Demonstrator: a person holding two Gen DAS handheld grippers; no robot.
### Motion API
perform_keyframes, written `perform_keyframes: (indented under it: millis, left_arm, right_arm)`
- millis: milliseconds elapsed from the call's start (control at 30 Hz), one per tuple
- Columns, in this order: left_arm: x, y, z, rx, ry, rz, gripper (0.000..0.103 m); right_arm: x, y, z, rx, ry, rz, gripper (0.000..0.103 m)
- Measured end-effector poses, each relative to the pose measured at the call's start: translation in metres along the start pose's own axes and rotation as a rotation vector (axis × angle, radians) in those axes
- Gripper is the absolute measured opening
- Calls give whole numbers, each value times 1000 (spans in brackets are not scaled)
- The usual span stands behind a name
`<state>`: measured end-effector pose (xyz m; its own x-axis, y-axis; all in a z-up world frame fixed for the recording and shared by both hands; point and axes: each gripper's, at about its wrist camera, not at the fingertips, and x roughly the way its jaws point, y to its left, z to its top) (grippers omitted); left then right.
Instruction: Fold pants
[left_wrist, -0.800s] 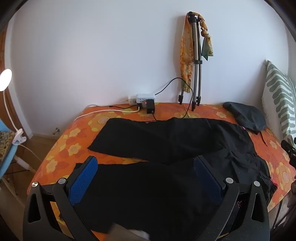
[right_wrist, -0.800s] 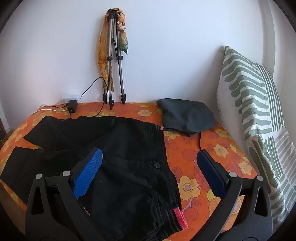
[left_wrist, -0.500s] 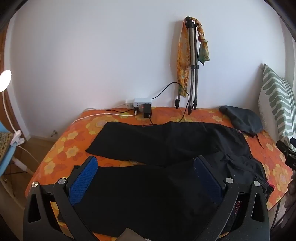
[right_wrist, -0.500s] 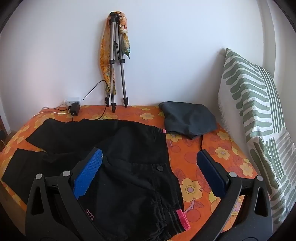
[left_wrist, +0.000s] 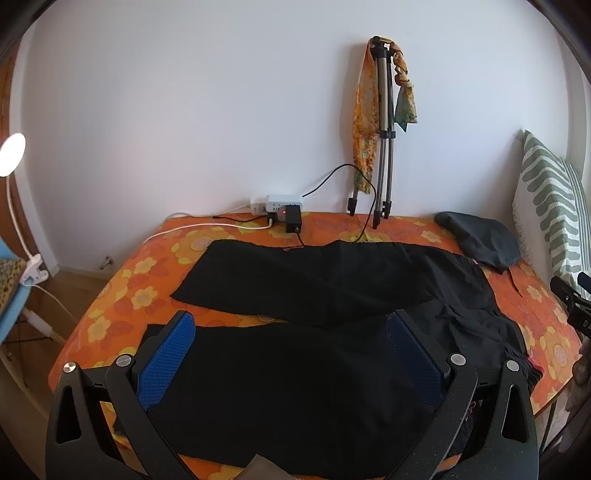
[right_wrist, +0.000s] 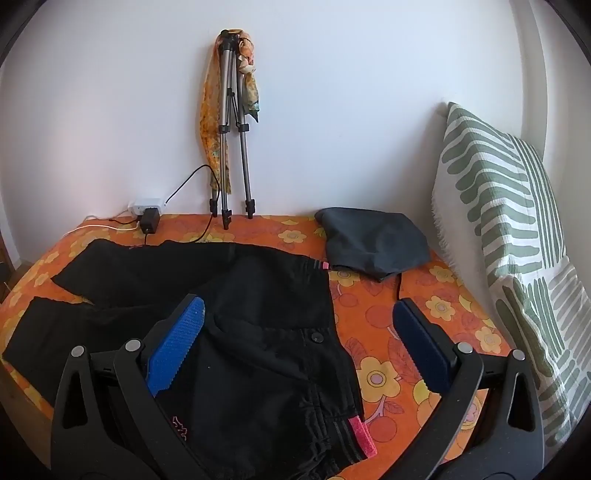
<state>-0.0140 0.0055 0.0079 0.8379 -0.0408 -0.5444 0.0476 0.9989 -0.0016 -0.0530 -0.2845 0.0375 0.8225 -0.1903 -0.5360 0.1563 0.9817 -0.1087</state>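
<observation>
Pants (left_wrist: 314, 350): black, pink waistband tabs. Bedspread (right_wrist: 436, 306): orange, yellow floral. Pillow (right_wrist: 498, 206): white, green stripes. Gripper pads (right_wrist: 175, 345): blue.

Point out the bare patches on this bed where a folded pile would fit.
Bare cover lies between the pants waistband and the striped pillow, below the dark bundle. The far strip by the power strip and tripod is crowded with cables.

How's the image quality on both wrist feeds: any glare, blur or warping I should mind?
Left wrist view: sharp, heavy fisheye bending at the edges, a lamp blown out at far left, the black pants showing little fold detail. Right wrist view: sharp, even daylight, same warping, the pillow curved at right.
</observation>
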Motion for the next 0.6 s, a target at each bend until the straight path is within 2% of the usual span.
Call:
perform_keyframes:
  millis: [600]
  left_arm:
    - [-2, 0, 0, -8, -2, -13, 103]
  right_arm:
    - [1, 5, 3, -13, -5, 14, 103]
